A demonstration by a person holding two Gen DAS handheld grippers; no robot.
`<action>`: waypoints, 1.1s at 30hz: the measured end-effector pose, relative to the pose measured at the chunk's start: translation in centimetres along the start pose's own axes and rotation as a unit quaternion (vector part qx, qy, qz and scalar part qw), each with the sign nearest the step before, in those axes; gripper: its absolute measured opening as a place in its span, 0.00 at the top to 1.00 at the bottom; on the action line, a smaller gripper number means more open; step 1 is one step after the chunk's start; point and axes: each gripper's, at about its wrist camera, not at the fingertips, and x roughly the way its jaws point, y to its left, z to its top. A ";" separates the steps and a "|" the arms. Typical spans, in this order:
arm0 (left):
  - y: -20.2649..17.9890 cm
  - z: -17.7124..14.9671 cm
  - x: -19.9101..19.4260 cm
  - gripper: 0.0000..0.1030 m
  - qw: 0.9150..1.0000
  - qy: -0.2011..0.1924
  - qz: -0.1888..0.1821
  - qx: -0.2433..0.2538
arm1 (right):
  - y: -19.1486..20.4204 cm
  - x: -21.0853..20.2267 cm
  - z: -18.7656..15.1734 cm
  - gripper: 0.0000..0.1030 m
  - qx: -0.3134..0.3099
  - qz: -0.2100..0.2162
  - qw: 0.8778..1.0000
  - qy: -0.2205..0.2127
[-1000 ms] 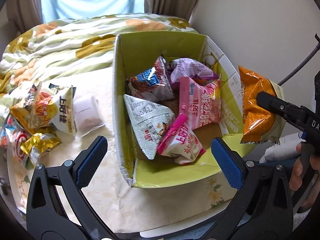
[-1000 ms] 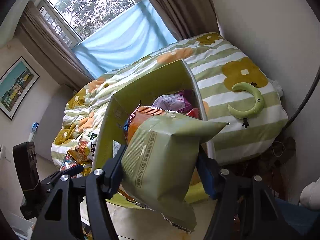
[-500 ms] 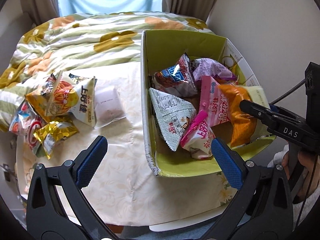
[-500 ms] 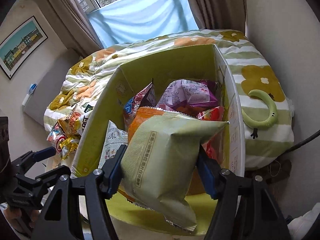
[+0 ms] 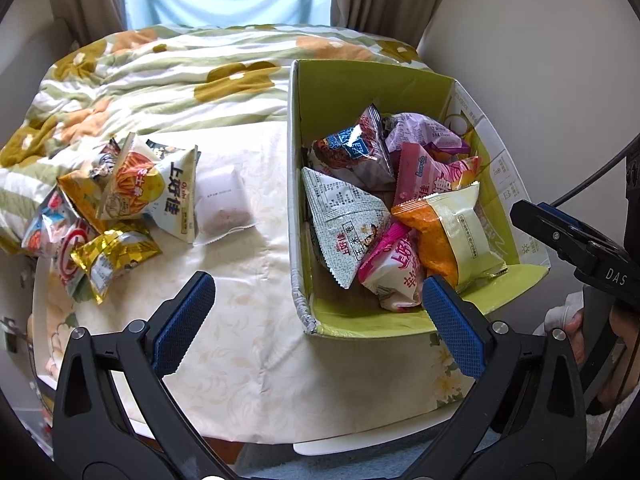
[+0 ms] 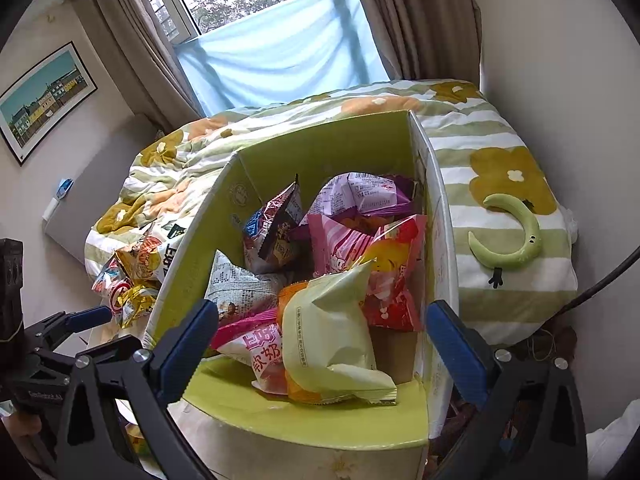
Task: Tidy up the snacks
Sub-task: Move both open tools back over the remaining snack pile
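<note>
now wide apart and opening, the right gripper (image 6: pixel 322 338) hovers over the green box (image 6: pixel 192 264), its jaws clear of the orange-and-pale-green snack bag (image 6: pixel 332 344) lying inside atop the pink packets (image 5: pixel 394 268). the left gripper (image 5: pixel 316 312), also spread and empty, hangs above the cream tablecloth (image 5: pixel 248 320) beside the box. more loose snack packs (image 5: pixel 120 208) sit heaped at the table's far left edge, near a flowered quilt (image 5: pixel 168 76), curtains and a bright window.
</note>
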 end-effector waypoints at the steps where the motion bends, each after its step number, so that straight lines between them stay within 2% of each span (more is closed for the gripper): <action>1: 0.1 0.0 -0.4 0.01 1.000 -0.005 0.000 -0.002 | 0.0 -0.2 0.0 0.00 0.003 0.003 1.000 0.003; 4: 0.4 -0.4 -2.0 0.01 1.000 -0.021 -0.001 -0.007 | 0.9 -1.3 0.3 0.00 -0.006 0.000 1.000 0.001; 9: 1.0 -1.5 -5.4 0.01 0.998 -0.054 0.027 -0.011 | 3.5 -3.2 0.9 0.00 -0.035 0.012 0.999 -0.008; 16: 4.8 -3.7 -9.5 0.01 0.993 -0.088 0.064 -0.051 | 8.9 -4.6 0.9 0.00 -0.084 0.037 0.995 -0.034; 25: 14.1 -6.0 -11.6 0.01 0.985 -0.106 0.087 -0.102 | 17.1 -1.8 -0.6 0.00 -0.115 0.066 0.991 -0.022; 33: 24.3 -4.8 -10.5 0.01 0.988 -0.089 0.073 -0.100 | 24.5 3.7 -1.8 0.00 -0.080 0.059 0.995 0.009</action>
